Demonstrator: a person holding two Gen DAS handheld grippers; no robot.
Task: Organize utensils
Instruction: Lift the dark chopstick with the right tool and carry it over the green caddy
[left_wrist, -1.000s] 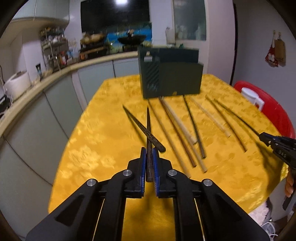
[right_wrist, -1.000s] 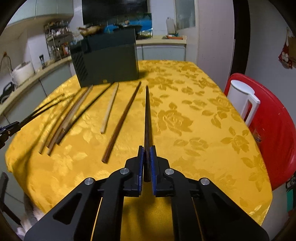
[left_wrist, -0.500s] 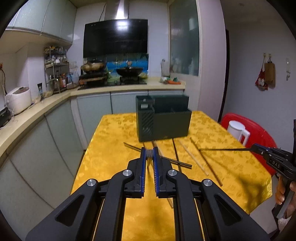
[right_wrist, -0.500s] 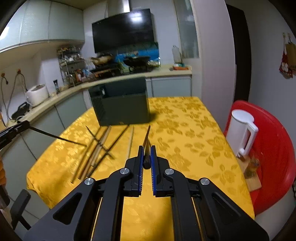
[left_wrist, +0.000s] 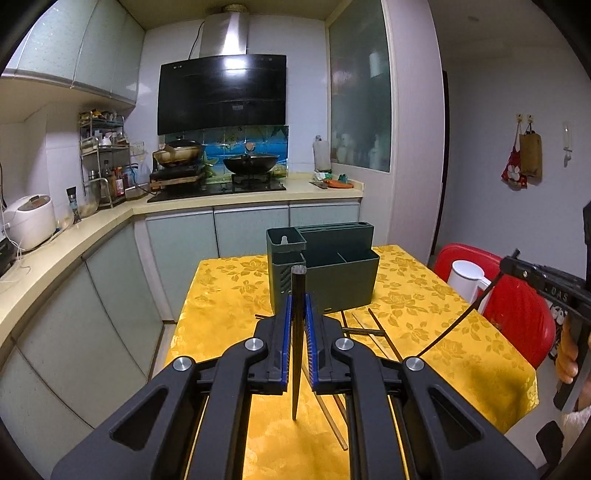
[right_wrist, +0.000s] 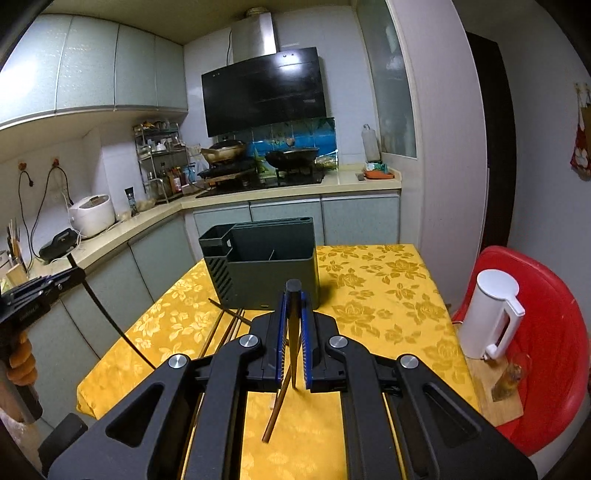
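Your left gripper (left_wrist: 298, 314) was pinching a dark chopstick (left_wrist: 296, 332), blue pads pressed on it from both sides. The stick stood near upright in the jaws, thick end up, thin tip hanging over the yellow tablecloth (left_wrist: 229, 295), not touching it.

Your right gripper (right_wrist: 294, 317) was clamped the same way on a second dark chopstick (right_wrist: 294, 332), also near upright, tip down, clear of the cloth. In the left wrist view that gripper (left_wrist: 508, 264) showed at the right edge with its stick slanting down toward the table, your hand (left_wrist: 570, 354) on the handle. In the right wrist view the left gripper (right_wrist: 75, 273) showed at the left edge, stick slanting down likewise.

The dark green utensil holder (left_wrist: 325, 273) stood on the far half of the table, a tall narrow compartment at its left, lower open compartments at its right. Nothing visible in the low compartments; a small pale tip showed in the tall one, cannot tell what.

Loose chopsticks (left_wrist: 369, 328) lay on the cloth just near of the holder, several of them, some crossing, partly hidden behind your grippers. One brown one (right_wrist: 275, 413) ran under the right gripper toward the near edge.

A white kettle (right_wrist: 491, 317) sat on a red chair (right_wrist: 554, 332) right of the table.
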